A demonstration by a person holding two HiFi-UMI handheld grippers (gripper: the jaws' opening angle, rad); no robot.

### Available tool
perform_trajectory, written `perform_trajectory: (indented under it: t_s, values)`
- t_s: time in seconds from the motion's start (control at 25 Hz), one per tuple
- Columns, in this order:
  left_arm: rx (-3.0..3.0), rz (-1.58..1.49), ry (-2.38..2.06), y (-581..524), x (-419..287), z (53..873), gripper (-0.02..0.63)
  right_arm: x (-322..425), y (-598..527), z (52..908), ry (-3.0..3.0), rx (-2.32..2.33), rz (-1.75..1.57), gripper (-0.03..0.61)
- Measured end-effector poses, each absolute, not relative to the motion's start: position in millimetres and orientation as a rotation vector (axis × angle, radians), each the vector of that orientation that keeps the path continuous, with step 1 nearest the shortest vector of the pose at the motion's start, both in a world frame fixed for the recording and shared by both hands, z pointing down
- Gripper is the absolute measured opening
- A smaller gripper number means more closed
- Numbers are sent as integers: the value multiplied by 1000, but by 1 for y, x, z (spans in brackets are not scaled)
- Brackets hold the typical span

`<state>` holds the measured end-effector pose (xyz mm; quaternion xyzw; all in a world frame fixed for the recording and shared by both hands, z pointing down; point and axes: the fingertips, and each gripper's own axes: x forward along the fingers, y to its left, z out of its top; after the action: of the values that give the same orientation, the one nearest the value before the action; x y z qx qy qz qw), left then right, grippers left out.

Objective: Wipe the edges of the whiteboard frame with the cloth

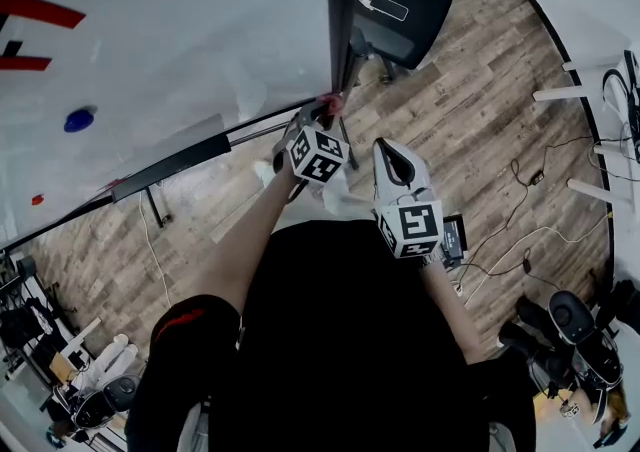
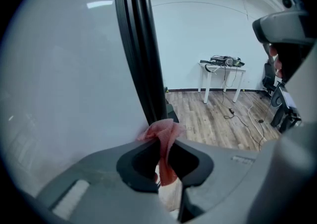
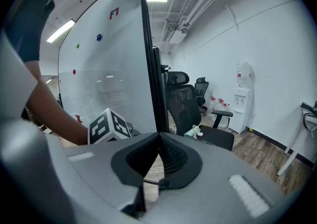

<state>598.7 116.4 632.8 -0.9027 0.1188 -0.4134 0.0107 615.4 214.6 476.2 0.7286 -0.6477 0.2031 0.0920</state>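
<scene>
A wood-plank floor is showing beyond the whiteboard. The left gripper is clamping a crumpled pink mesh cloth between nearly closed jaws. The cloth is bunching just ahead of the jaw tips, touching the black frame edge. The right gripper is holding its jaws together on nothing.

I read this as an office — a standing whiteboard, black swivel chairs, a water dispenser and a white bench on wood-plank floor.
</scene>
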Motion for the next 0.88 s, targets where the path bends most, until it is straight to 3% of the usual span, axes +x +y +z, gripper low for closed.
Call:
perform_trajectory:
  t_s: [0.52,0.88]
  values:
    - [-2837,-1253,395,123,593,624,48,615,221,472,-1945,2165,595,2]
    - [-2954,-1063,531,119,566,593,48,591,201,469,-2052,2055,549,2]
